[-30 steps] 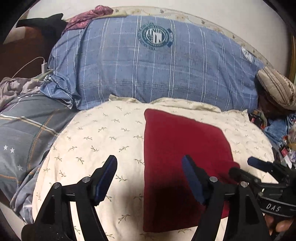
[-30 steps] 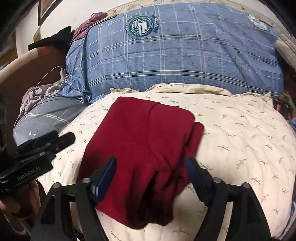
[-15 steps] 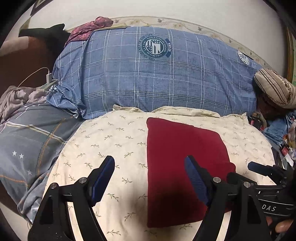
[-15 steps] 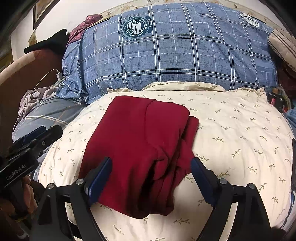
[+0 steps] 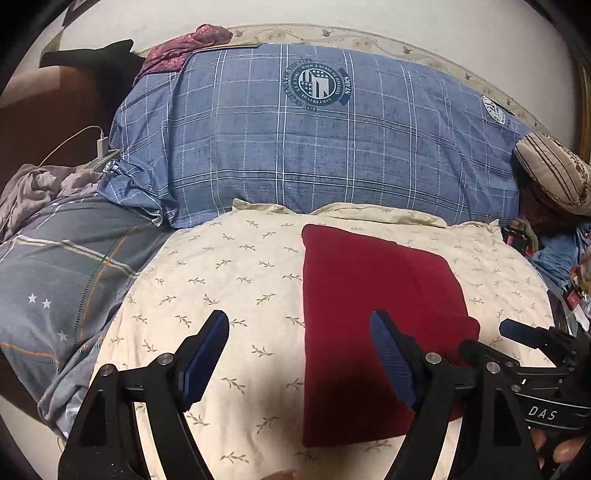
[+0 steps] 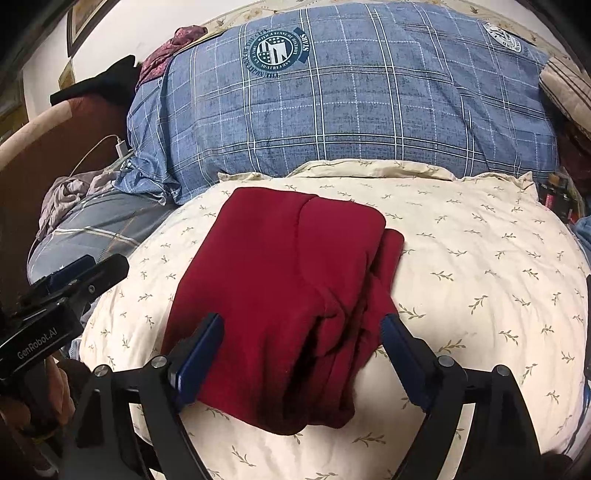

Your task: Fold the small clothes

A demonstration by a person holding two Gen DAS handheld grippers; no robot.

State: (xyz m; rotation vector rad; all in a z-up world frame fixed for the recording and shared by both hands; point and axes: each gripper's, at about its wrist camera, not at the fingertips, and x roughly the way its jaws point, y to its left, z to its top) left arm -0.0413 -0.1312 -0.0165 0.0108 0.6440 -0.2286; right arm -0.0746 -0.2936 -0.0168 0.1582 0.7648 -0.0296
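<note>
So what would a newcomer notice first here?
The folded red garment, dark against the cream leaf-print pillow in mid-frame. Behind them, the big blue plaid pillow with its round crest. Both the left gripper and right gripper hover open.

This is a bedroom in a home, seen from a lived-in bed. Directly ahead of the claw lies a cream pillow (image 5: 229, 280) printed with small leaf sprigs, and behind it, farther from the claw, a big blue plaid pillow (image 5: 332, 147) with a round crest leans against a pale headboard (image 5: 369, 38) with a painted floral border. To the claw's left a grey checked duvet (image 5: 62, 280) with little stars lies rumpled, with a white phone charger (image 5: 102, 144) and its cable beyond it. Loose clothes are heaped about, and a framed picture (image 6: 83, 22) hangs on the wall far up to the left.
</note>
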